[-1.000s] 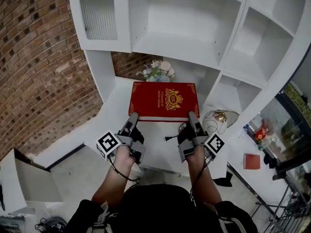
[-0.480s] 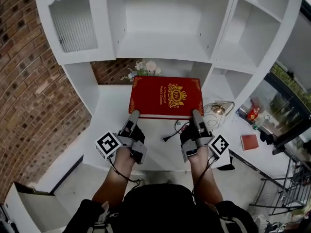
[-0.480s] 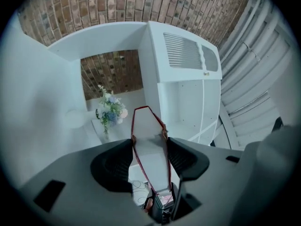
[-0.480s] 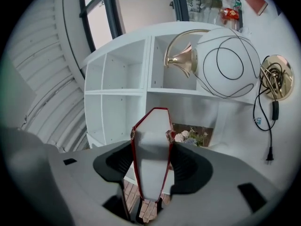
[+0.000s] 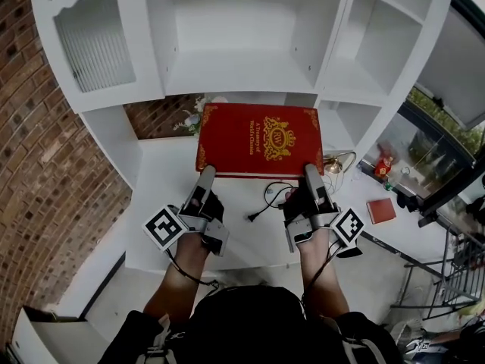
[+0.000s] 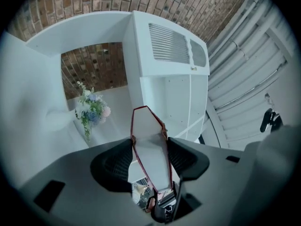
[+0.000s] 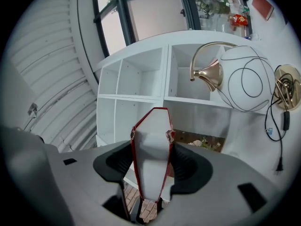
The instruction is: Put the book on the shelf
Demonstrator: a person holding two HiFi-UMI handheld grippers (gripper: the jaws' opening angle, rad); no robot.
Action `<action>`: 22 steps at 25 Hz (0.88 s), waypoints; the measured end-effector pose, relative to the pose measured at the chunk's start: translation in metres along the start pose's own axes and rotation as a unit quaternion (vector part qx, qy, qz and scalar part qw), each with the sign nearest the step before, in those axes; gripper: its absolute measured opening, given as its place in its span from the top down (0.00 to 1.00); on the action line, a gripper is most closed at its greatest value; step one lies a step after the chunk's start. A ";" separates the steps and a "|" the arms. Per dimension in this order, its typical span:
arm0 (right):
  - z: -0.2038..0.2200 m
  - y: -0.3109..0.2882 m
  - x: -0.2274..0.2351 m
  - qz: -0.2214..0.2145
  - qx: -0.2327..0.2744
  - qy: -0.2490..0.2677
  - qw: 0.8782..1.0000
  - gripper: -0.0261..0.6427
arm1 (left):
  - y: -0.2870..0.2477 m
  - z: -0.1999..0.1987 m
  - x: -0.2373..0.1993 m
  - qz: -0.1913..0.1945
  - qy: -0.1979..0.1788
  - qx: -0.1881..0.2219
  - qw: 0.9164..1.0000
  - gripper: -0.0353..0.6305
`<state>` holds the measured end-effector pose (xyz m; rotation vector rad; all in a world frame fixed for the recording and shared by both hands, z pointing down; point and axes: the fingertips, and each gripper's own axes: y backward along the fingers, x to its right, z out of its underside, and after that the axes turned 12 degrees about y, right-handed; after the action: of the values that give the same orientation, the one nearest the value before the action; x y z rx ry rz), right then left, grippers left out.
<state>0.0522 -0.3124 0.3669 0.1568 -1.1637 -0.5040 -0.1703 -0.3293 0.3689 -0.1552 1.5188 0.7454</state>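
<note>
White shelving [image 5: 235,74] stood open ahead. Clamped on the near corners of the book [image 5: 259,139] (cover up) were the left gripper [image 5: 206,173] and the right gripper [image 5: 311,171], likely to keep it level.

The wide middle compartment [image 5: 239,74] of the shelf [image 5: 333,32] is open to the front, beyond the book [image 5: 259,139]. Flowers [image 5: 191,118] block the recess beneath; a lamp [image 5: 342,161] and cable [image 5: 273,194] occupy the desk [image 5: 227,233] at right.

Only lettering is the gold title on the red book [image 5: 259,139], 9 o'clock of its crest [image 5: 280,138], way too tiny to read.
</note>
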 end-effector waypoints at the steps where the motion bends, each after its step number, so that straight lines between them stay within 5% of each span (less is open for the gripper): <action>1: -0.002 -0.001 -0.004 -0.005 0.003 0.003 1.000 0.57 | -0.002 0.000 0.003 0.004 -0.003 -0.002 1.000 0.58; 22: -0.023 -0.084 -0.028 -0.059 0.022 -0.004 0.998 0.57 | -0.049 -0.042 0.049 0.045 -0.066 0.020 0.997 0.57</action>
<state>0.0393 -0.3766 0.3033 0.2627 -1.1785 -0.5827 -0.1855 -0.3734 0.3024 -0.0068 1.4214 0.7808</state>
